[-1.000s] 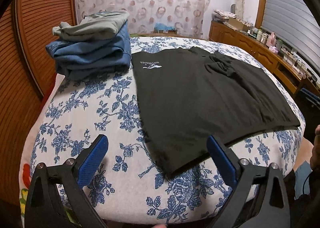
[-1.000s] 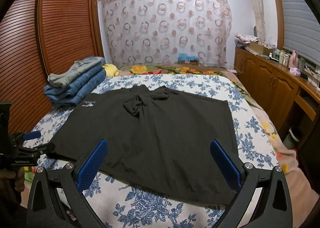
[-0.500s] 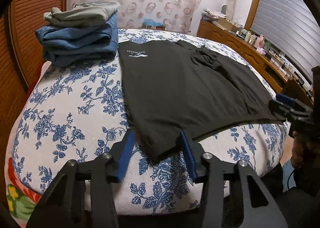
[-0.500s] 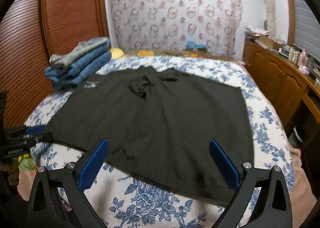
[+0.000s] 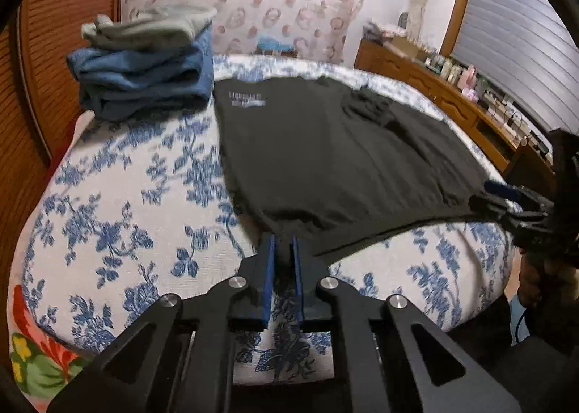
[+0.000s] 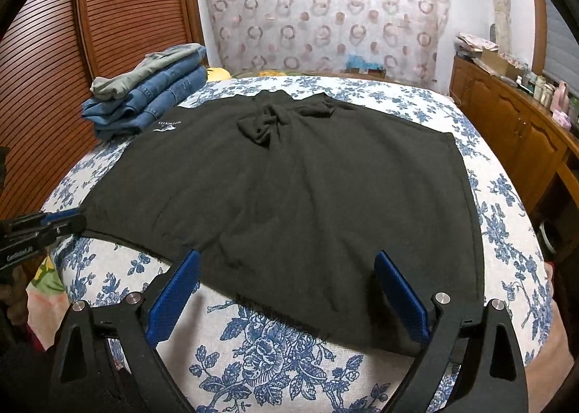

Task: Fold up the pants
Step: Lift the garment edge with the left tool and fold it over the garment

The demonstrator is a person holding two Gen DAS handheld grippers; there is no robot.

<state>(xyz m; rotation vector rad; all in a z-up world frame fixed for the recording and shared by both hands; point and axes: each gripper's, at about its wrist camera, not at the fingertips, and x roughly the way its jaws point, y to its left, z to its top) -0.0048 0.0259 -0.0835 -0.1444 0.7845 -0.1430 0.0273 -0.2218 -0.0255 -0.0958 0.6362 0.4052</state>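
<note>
One soft, light pair of pants (image 6: 289, 196) lies flat; grip corners. Left gripper (image 5: 284, 246) pinches the near-left corner; right gripper (image 6: 287, 268) gapes wide.

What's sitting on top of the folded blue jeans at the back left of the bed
A folded grey-green garment lies on the blue jeans. Whatever sits beneath the jeans stack on the bedspread is covered.

Left claw pinched tight, right claw gaping wide.

The left claw (image 5: 284, 244) has its blue pads (image 5: 269, 268) drawn nearly together, clamped on the near corner of the black pants (image 5: 325, 159). The right claw (image 6: 286, 272) sits low over the hem, its blue pads (image 6: 173, 293) spread far apart, gripping nothing.
</note>
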